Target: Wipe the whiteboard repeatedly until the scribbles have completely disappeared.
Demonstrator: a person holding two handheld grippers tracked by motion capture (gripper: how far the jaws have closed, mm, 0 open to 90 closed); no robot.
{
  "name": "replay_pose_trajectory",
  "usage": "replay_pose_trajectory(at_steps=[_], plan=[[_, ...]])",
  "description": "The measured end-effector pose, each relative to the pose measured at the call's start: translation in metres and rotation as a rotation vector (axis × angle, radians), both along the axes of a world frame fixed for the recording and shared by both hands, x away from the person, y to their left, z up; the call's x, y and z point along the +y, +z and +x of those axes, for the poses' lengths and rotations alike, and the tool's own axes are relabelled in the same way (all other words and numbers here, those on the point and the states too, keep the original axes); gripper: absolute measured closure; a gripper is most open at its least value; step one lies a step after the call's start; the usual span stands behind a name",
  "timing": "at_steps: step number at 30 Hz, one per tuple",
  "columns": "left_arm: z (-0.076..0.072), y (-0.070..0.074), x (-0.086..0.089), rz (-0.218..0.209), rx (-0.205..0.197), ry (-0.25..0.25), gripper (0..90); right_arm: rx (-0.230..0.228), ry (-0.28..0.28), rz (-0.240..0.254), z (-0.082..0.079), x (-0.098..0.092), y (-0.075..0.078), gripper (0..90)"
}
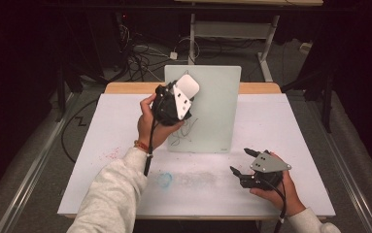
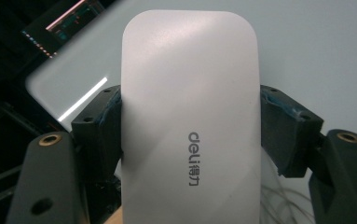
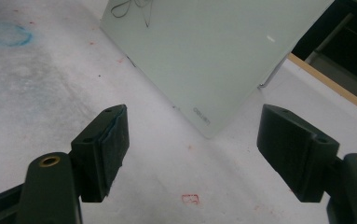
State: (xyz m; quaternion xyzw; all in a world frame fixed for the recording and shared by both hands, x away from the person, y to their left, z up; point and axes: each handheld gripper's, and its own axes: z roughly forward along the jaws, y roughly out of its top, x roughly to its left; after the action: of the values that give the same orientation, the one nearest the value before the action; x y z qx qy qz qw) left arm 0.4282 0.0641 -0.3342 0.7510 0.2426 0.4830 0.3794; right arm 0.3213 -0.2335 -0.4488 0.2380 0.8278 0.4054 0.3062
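white eraser [image 2: 190,121] clamped, left hand-held gripper [image 1: 181,94]

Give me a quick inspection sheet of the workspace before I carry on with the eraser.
Surface: white table cover, stained, with a blue smudge.
Job's things: white eraser held above the whiteboard; black scribble on the board.
Clutter: nothing seen.
Grippers: left tongs shut on the eraser; right tongs open, holding nothing, low over the table.
Cables: one trails from each gripper; a tangle of cables on the floor behind.
Surroundings: dark room, desk frame beyond the table.
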Motion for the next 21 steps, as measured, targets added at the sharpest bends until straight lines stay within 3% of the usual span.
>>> replay_pose_trajectory(at_steps=[5,8,12,18,21], plan=[[0.011,0.027,0.003,-0.024,-0.009,0.025,29.0,-0.001,-0.003,0.004,0.000,-0.001,0.001,25.8],[0.011,0.028,0.002,-0.023,-0.009,0.035,29.0,-0.003,-0.007,0.005,0.000,-0.001,0.001,25.8],[0.005,0.011,-0.004,0.028,-0.029,0.041,29.0,-0.004,-0.001,0.007,0.000,-0.002,0.002,25.9],[-0.010,-0.026,-0.012,0.101,-0.025,0.020,29.0,-0.002,0.002,0.005,-0.001,-0.001,0.002,25.8],[-0.016,-0.042,-0.012,0.110,-0.021,0.011,29.0,-0.001,0.000,0.007,-0.001,0.000,0.001,25.9]])
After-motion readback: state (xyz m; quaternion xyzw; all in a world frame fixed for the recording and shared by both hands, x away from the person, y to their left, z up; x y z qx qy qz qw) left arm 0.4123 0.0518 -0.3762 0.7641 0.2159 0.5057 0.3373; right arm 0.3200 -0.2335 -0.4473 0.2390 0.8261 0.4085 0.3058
